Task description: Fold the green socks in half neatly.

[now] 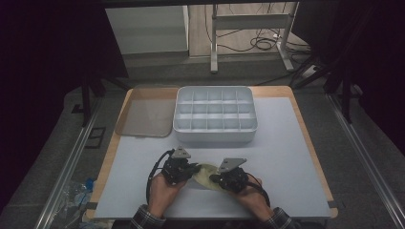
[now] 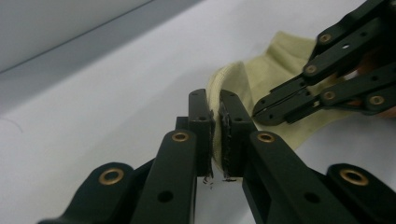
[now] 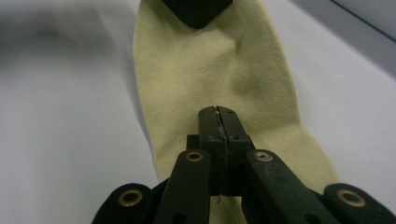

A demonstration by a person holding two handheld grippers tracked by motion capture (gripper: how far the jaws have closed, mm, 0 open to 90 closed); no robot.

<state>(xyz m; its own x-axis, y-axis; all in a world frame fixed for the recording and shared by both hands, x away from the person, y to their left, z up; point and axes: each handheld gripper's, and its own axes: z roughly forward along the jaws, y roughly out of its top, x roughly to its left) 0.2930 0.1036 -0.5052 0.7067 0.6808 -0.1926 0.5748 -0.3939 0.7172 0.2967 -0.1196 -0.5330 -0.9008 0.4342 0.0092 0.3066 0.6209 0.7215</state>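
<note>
A pale yellow sock lies on the white mat near the table's front edge, between my two grippers. My left gripper is shut on the sock's rolled edge, and cloth shows between its pads. In the high view the left gripper sits just left of the sock. My right gripper is shut with its tips down on the middle of the sock, a thin sliver of cloth pinched between them. The right gripper points left toward the other one.
A white tray with several compartments stands at the back centre of the mat. A flat translucent lid lies to its left. A metal frame and cables stand on the floor beyond the table. Crumpled plastic lies on the floor at the left.
</note>
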